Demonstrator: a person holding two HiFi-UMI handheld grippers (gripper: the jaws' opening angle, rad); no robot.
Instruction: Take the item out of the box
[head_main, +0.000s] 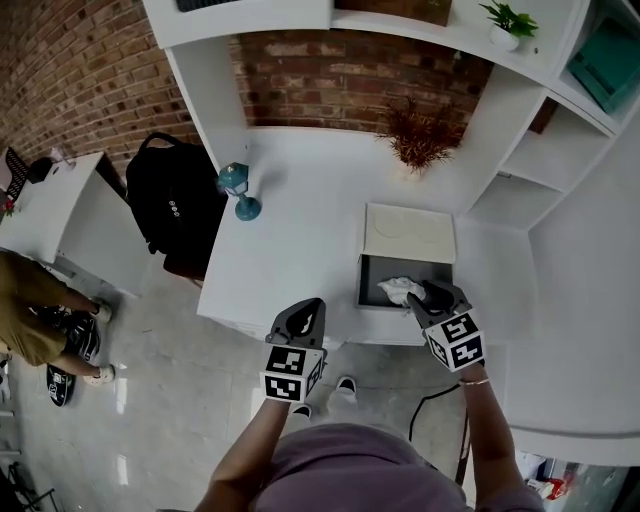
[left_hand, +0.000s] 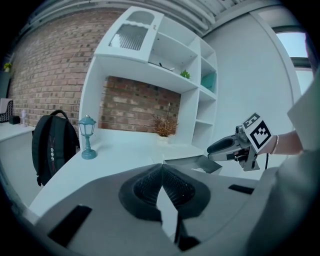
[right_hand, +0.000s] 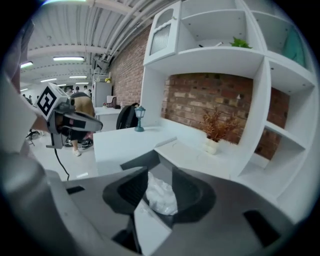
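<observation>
White bench (head_main: 300, 200) bore an open box (head_main: 363, 285), lid (head_main: 410, 232) laid back toward 12 o'clock for access; left claw (head_main: 300, 318), pressed together and empty, waited at the box's 8 o'clock; right claw (head_main: 422, 295), spread, reached in from 5 o'clock, straddling the crumpled white item (head_main: 398, 290) inside.

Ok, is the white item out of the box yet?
Not yet. The white item lies inside the open box, and the right gripper is at it, jaws apart on either side of it.
</observation>
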